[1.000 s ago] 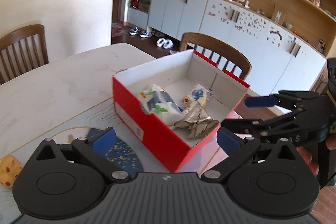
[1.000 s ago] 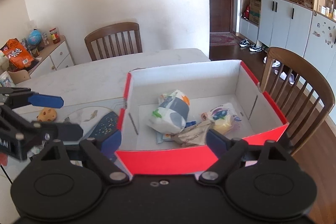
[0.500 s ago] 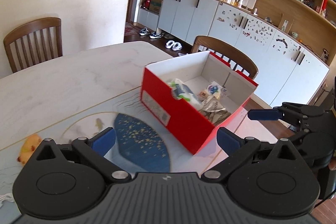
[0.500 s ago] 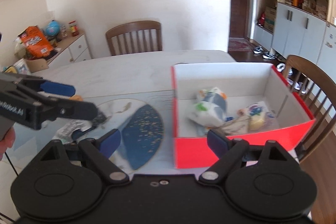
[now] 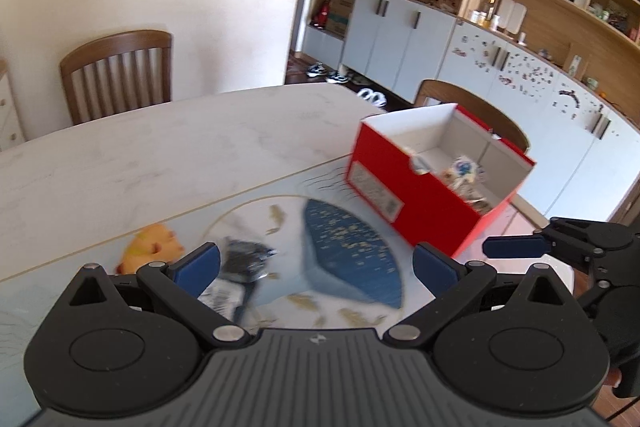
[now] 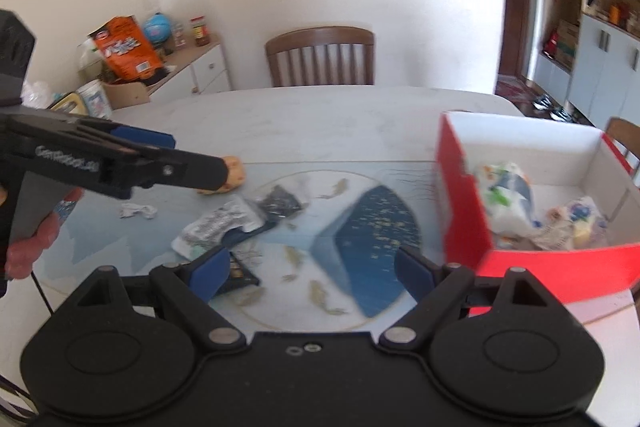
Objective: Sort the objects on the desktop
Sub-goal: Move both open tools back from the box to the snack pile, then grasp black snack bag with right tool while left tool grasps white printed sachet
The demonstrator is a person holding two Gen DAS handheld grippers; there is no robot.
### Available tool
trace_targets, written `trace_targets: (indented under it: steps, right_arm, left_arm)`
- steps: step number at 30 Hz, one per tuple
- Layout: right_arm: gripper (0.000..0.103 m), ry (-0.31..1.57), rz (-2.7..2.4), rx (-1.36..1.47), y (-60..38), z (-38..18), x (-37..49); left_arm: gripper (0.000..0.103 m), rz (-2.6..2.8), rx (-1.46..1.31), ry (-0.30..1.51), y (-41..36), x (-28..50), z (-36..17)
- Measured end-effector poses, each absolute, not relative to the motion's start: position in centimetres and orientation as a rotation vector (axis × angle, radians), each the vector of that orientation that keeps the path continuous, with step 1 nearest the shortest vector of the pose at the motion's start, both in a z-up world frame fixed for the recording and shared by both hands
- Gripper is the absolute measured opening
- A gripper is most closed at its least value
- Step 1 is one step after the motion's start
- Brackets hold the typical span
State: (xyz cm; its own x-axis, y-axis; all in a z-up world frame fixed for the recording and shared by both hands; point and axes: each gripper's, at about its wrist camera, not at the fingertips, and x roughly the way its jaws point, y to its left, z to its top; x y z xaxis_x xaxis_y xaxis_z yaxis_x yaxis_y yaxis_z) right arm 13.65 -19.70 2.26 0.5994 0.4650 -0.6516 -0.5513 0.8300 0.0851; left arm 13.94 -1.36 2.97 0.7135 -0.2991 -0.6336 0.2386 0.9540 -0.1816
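A red box (image 5: 416, 195) (image 6: 464, 211) with a white inside stands at the right of the table and holds several wrappers (image 6: 508, 195). Loose items lie on the blue-patterned mat: a silver packet (image 6: 216, 227), a dark packet (image 6: 282, 201) (image 5: 244, 255), a yellow toy (image 5: 152, 251) (image 6: 234, 177) and a crumpled white scrap (image 6: 138, 211). My left gripper (image 5: 316, 263) is open and empty above the mat, near the dark packet. My right gripper (image 6: 312, 267) is open and empty above the mat, left of the box.
Wooden chairs (image 5: 118, 71) (image 6: 320, 57) stand at the table's far side, another behind the box (image 5: 472, 107). A sideboard with an orange bag (image 6: 124, 51) is at the left. White cabinets (image 5: 400, 35) line the back wall. A dark flat object (image 6: 242, 273) lies by the right gripper's left finger.
Both grippers have swung left, away from the red box and toward the loose items on the mat. The box now sits at the right of both views. Both stayed open.
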Motion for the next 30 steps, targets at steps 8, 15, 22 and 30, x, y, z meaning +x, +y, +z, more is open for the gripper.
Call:
trace_targets:
  steps: [8, 15, 22, 30]
  right_arm:
    - [0.09, 0.723, 0.65, -0.156, -16.2, 1.4, 13.1]
    - [0.09, 0.742, 0.697, -0.173, -13.7, 0.2, 13.4]
    - [0.09, 0.771, 0.732, -0.215, -11.4, -1.7, 13.9]
    - [0.089, 0.805, 0.767, -0.253, -9.1, -4.0, 14.8]
  left_arm:
    - [0.103, -0.23, -0.109, 0.741, 1.9, 13.8, 1.4]
    - [0.103, -0.195, -0.136, 0.767, 4.0, 14.5, -0.4]
    - [0.103, -0.154, -0.152, 0.797, 5.6, 15.5, -1.9]
    - [0.103, -0.133, -0.159, 0.823, 6.5, 15.8, -2.9]
